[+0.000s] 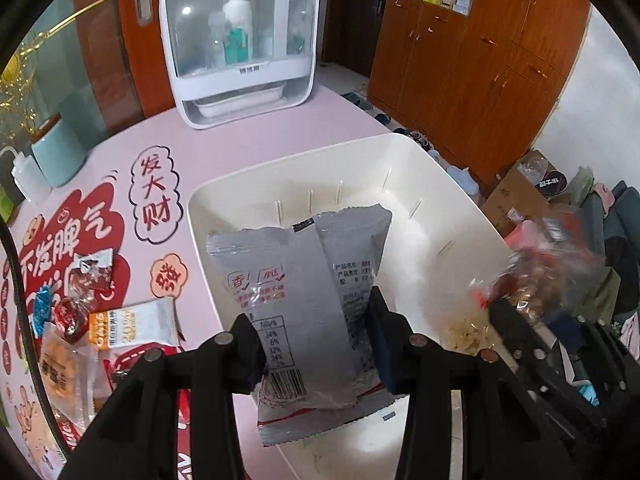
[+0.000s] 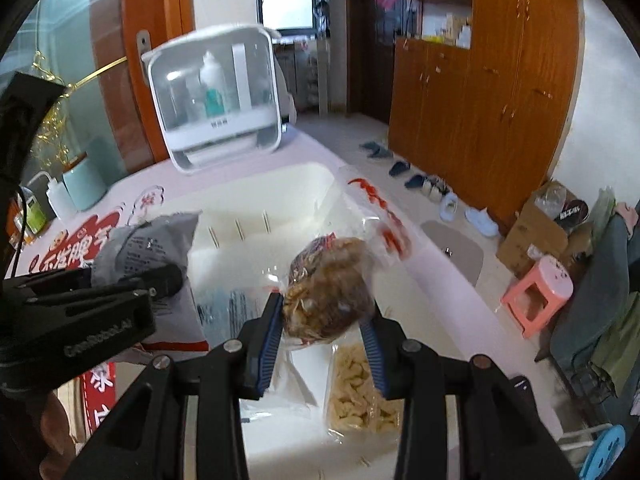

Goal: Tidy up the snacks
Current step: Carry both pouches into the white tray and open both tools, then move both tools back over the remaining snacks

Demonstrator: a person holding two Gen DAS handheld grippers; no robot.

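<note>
Pink table (image 1: 248, 148) is pretty busy: a white cabinet (image 1: 240, 48) with bottles inside stands at the far end, a teal jar (image 1: 56, 156) and a squeeze bottle (image 1: 22, 178) sit far left, and a loose pile of small snacks (image 1: 84, 320) lies on the near left. The white bin (image 1: 420, 200) takes up the middle-right of the table. One bag of pale chips (image 2: 360, 392) already lies flat in its near end.

The left gripper (image 1: 316, 344) is clamped on a grey packet (image 1: 304, 280), pinching it across its lower half. The packet stands roughly upright, long axis running away from the gripper, top edge pointing far, and it hangs over the near left part of the bin. Its bottom seam sticks out below the fingers.

The right gripper (image 2: 324, 340) is squeezing a clear bag of brown snacks (image 2: 328, 288) over the bin's right side, just above the chips. The bag's loose printed top trails up and away to the far right. It's blurry, so I can't say exactly what's in it. The two grippers are close, side by side, not touching.
</note>
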